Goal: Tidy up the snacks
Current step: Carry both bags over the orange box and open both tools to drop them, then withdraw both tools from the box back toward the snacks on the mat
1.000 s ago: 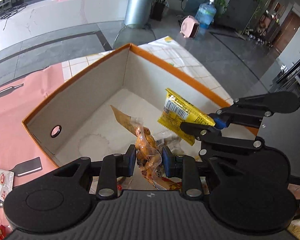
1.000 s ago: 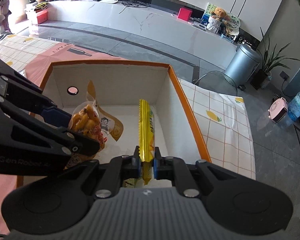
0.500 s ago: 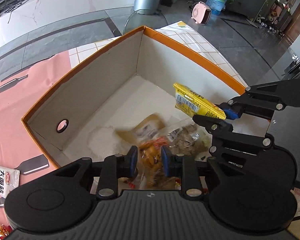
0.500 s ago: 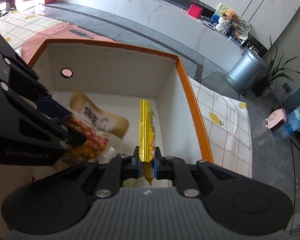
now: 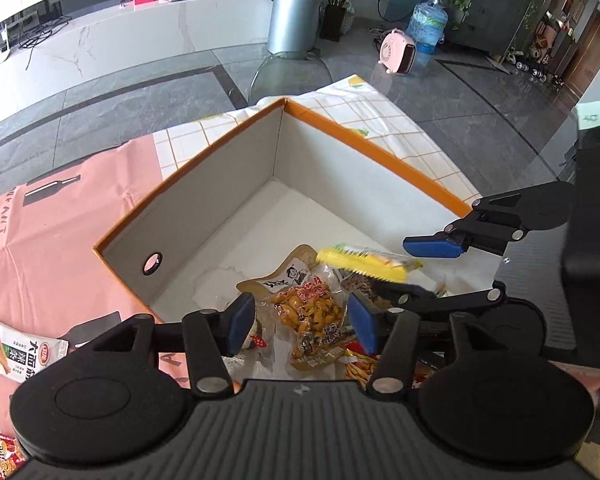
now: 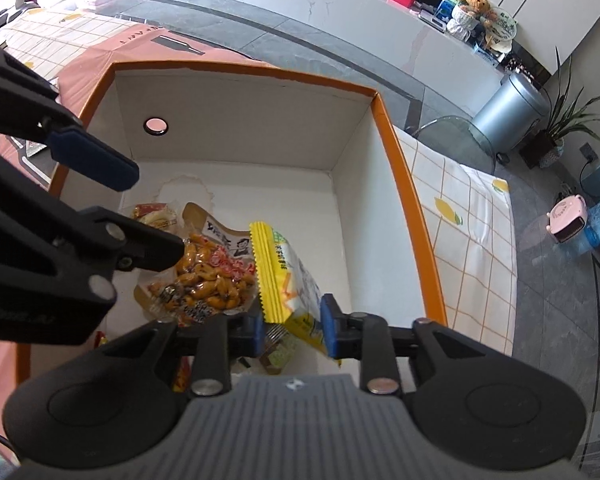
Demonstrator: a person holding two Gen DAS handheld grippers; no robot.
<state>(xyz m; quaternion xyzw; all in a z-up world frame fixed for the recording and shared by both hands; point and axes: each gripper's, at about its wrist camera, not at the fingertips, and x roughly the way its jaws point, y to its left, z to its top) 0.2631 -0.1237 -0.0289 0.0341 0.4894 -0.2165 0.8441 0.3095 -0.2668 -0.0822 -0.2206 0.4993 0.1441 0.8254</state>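
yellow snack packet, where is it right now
In the right wrist view the yellow snack packet lies inside the orange-rimmed box, between the open pads of the right tool, overlapping the orange peanut bag on its left.

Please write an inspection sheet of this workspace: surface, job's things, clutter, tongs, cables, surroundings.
Surface: pink and checked tablecloth.
Job's things: peanut packet and yellow packet lie inside the orange box; a white packet waits outside it.
Clutter: nothing seen.
Tongs: left tongs open above the peanut packet, jaws have just been opening; right tongs open, just opening, yellow packet between them.
Cables: on the far counter.
Surroundings: bin, plant, pink heater, water bottle.
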